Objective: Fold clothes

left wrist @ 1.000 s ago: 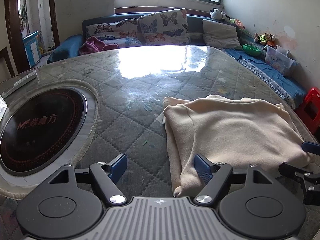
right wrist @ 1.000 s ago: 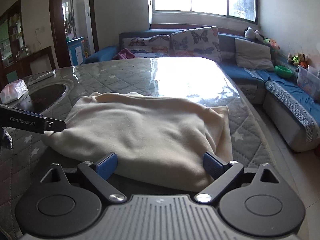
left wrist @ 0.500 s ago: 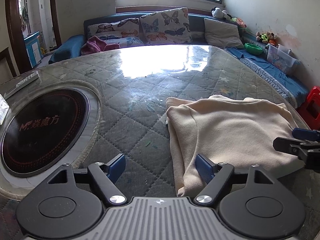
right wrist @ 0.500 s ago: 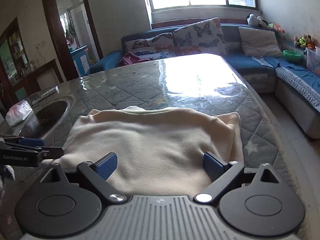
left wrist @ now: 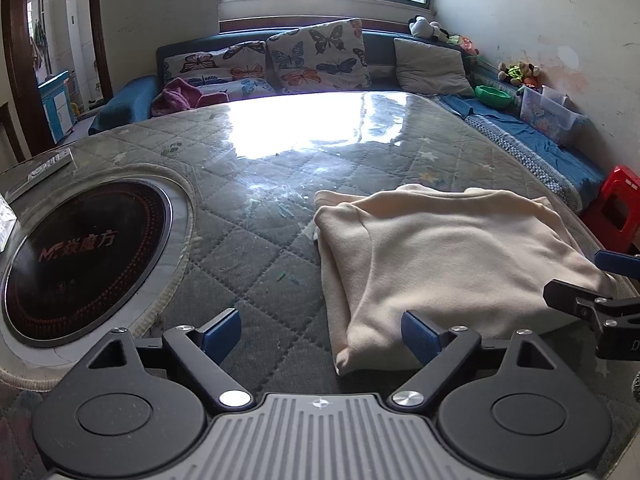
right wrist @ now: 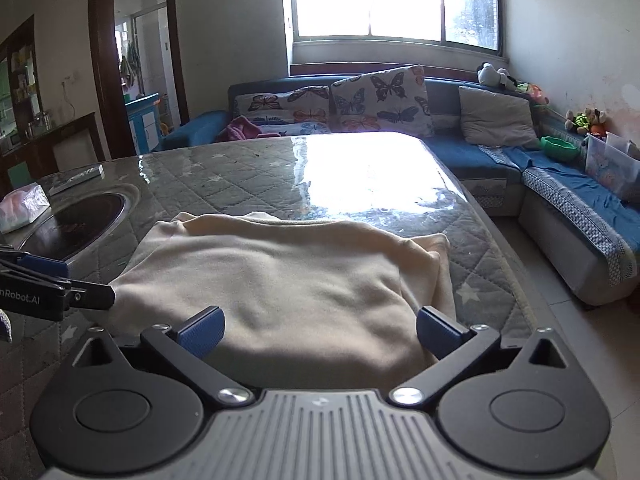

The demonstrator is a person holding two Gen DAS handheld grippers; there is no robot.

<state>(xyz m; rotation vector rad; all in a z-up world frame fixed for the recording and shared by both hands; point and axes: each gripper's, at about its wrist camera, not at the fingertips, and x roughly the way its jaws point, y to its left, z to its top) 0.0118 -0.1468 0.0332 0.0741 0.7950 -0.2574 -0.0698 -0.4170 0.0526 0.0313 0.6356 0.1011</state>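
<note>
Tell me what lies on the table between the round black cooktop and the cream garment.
Nothing: between the cooktop and the cream garment runs bare quilted table cover under clear film, seen best in the left wrist view.

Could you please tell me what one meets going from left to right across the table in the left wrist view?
Round black cooktop → bare quilted table cover → folded cream garment → right gripper entering at the edge.

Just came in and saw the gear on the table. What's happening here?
A person with a gripper in each hand is folding clothes. A cream garment lies folded on the quilted table. The left gripper and right gripper have both just been opening; neither grips the cloth.
</note>
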